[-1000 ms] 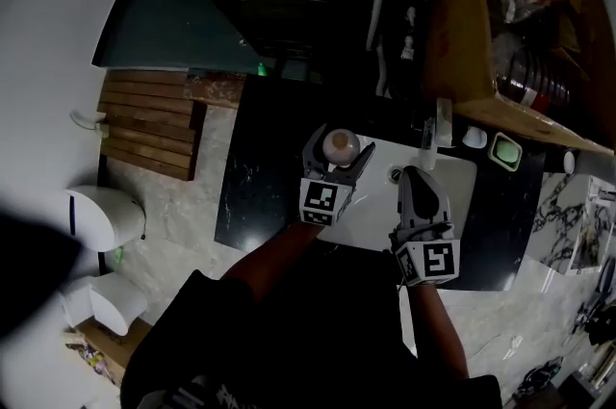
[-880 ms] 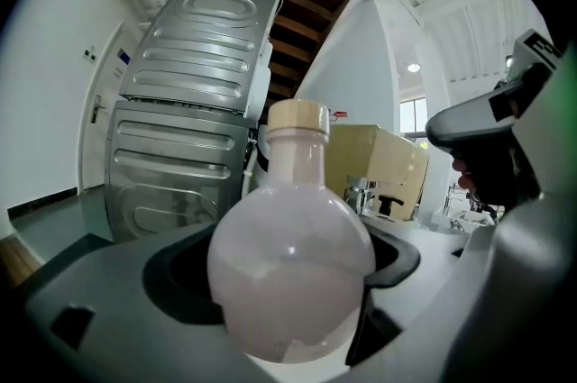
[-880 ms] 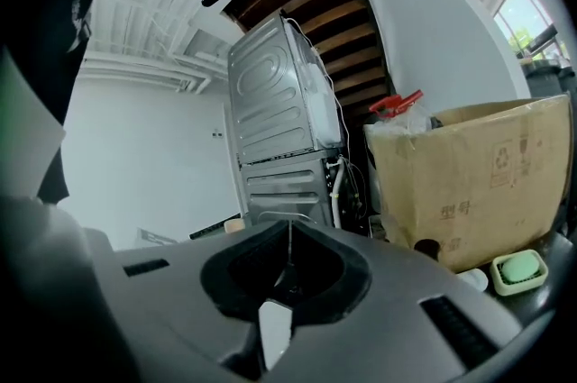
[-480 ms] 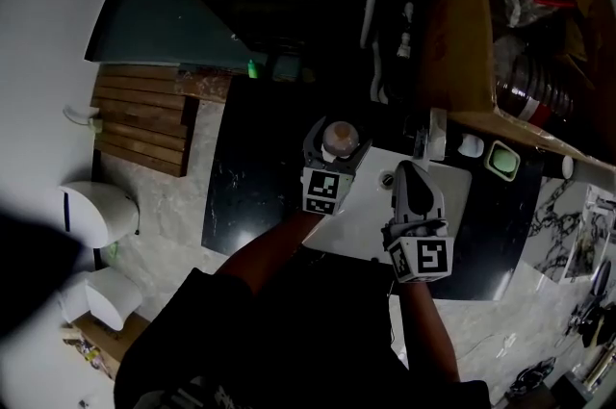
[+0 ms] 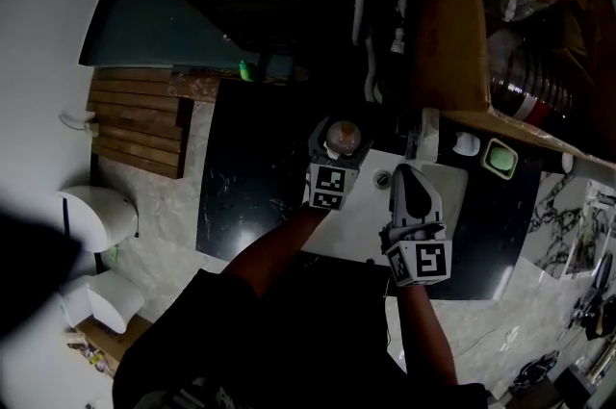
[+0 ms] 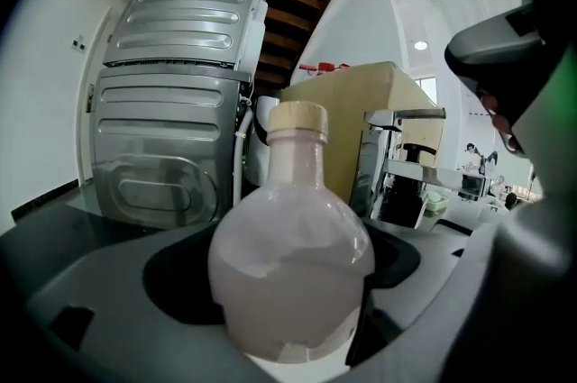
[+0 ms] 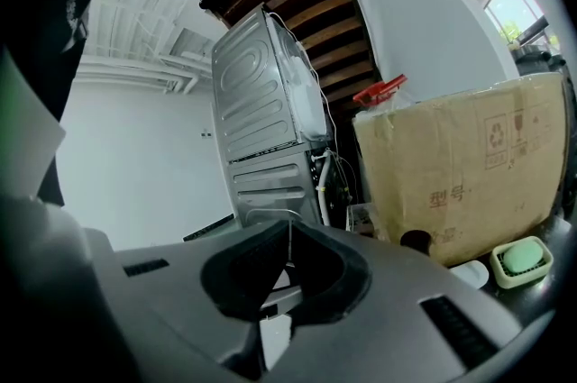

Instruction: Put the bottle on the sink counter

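Bottle [image 6: 293,273]: pink, pale cap, no label seen, held up by the dark tabletop [image 5: 241,191].
Left claw [image 5: 342,142]: clamped on the bottle.
Right claw [image 5: 411,172]: closed, empty, at the bottle's 4 o'clock.
Box [image 7: 460,174]: "型号" is printed on it.

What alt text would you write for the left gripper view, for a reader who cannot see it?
A round-bellied bottle of pinkish-white liquid stands upright, gripped in the left claw and filling the centre of the frame. Behind it are a grey ribbed metal appliance at left and a cardboard box at right.
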A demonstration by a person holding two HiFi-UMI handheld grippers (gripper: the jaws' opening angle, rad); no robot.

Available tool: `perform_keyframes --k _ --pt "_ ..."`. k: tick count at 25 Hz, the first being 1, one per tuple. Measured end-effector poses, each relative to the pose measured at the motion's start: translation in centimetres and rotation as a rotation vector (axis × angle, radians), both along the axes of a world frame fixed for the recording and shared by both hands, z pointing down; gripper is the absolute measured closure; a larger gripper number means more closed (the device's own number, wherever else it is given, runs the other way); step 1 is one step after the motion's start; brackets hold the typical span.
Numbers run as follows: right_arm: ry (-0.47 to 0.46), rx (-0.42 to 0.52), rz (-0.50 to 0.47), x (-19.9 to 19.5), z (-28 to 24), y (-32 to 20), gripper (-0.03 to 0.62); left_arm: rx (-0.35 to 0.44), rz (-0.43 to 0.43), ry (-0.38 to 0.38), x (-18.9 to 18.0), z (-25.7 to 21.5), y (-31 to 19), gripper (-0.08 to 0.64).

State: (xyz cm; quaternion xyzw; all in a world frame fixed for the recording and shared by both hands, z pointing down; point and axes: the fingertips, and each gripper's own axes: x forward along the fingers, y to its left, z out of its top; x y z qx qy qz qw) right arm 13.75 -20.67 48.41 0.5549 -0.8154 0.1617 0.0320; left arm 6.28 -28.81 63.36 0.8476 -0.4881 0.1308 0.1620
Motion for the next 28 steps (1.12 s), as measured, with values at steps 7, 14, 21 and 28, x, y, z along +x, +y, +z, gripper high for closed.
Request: perform_keyframes --k 7,14,21,28 --pt "-0.041 0.025 0.010 0.4 -0.6 -0.3 0.554 0.006 -0.015 -0.100 0.4 2.5 -1.2 0.150" --pt "-0.031 0.010 0.018 1.1 0.4 -0.1 0.554 -0.008 -0.016 -0.169 0.5 3.1 -1.6 0.150" --pt "-0.108 0.027 0.018 0.6 0.2 0.0 0.554 -0.026 0.004 -0.230 0.7 3.6 -1.5 0.150" --pt "-0.122 0.030 0.024 0.6 0.0 -0.2 0.554 -0.085 0.034 -0.301 0.9 4.7 -1.4 0.150"
